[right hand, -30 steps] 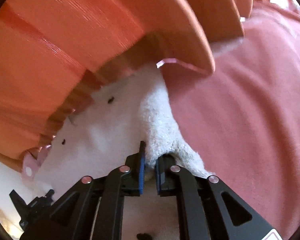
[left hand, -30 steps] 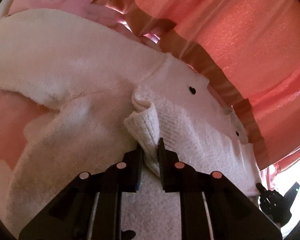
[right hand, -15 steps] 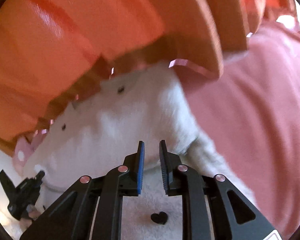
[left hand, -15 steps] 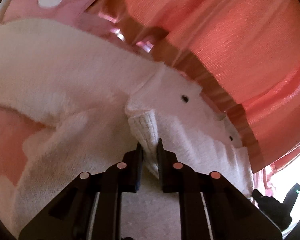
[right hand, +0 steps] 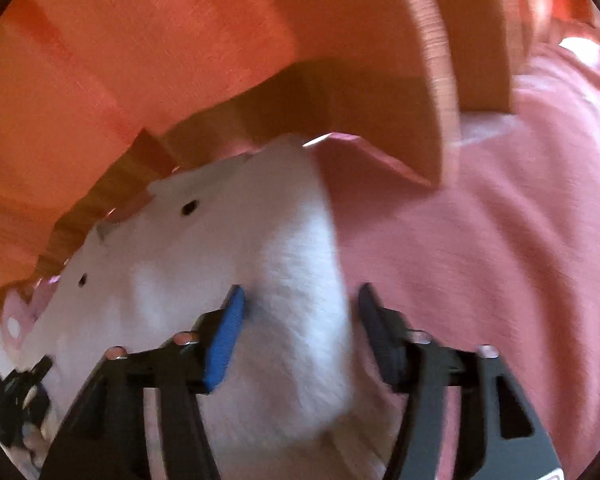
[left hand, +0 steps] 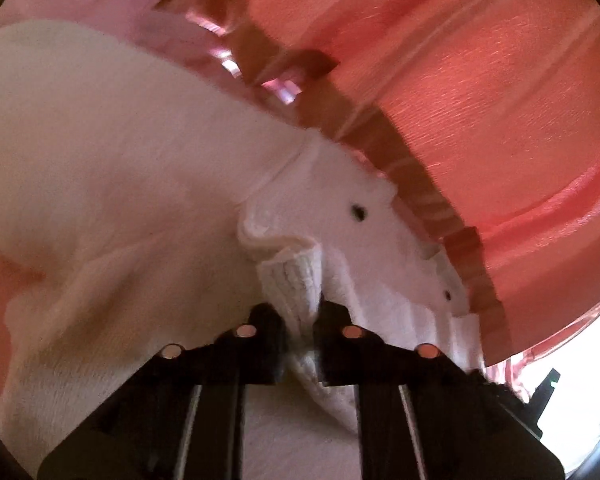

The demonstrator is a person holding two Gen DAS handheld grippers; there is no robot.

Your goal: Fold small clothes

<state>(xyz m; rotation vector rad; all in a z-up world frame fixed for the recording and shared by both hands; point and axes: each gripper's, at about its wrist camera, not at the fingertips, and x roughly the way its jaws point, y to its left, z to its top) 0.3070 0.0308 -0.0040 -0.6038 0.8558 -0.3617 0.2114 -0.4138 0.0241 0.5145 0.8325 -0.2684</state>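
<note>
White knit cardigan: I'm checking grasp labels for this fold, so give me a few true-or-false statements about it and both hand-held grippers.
1. The left hand-held gripper is shut on a ribbed edge of the white knit cardigan. True.
2. The right hand-held gripper is clamped on the cardigan. False: its jaws stand wide apart, with a fold of the knit between them but not pinched.
3. Small dark buttons show on the cardigan. True.
4. The cardigan lies on a blue sheet. False: the pink sheet is under it.
5. An orange curtain hangs behind the cardigan. True.
</note>
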